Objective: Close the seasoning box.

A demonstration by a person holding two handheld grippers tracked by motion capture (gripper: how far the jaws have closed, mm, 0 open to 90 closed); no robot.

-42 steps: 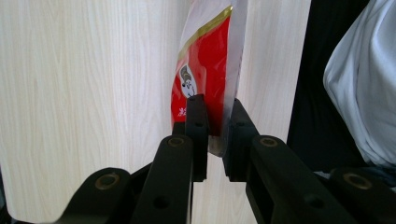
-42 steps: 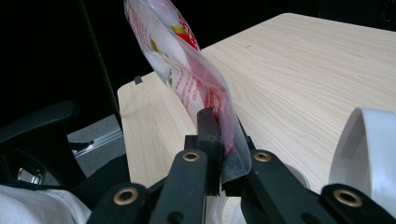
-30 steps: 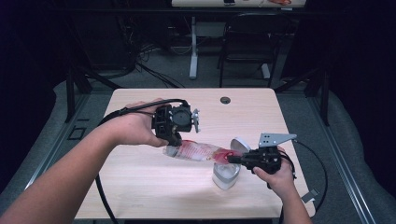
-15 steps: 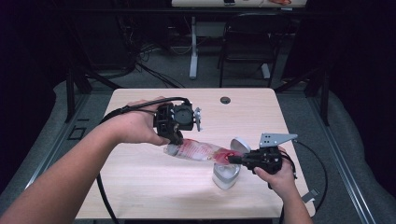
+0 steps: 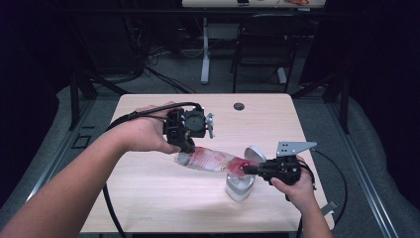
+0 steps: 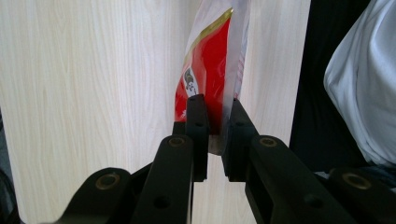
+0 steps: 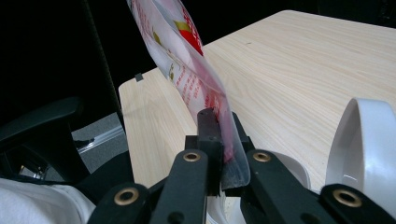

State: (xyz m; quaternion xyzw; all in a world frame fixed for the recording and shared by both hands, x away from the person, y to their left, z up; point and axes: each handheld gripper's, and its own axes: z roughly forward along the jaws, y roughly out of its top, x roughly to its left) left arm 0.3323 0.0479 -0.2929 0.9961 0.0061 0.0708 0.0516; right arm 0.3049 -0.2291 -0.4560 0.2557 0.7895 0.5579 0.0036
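A red and clear plastic pouch [image 5: 210,159] hangs stretched above the light wooden table [image 5: 148,198] between my two grippers. My left gripper [image 5: 187,148] is shut on the pouch's left end; in the left gripper view the pouch [image 6: 210,70] rises from between the black jaws of the left gripper [image 6: 215,122]. My right gripper [image 5: 246,169] is shut on the pouch's right end, just over a white container [image 5: 239,186] with its round lid [image 5: 255,154] hinged open. In the right gripper view the pouch [image 7: 184,60] is pinched in the right gripper [image 7: 223,140], beside the white lid [image 7: 366,140].
A small dark round grommet [image 5: 239,106] sits near the table's far edge. Black cables trail from both grippers across the table and off its sides. A chair and desk legs stand on the floor beyond the table.
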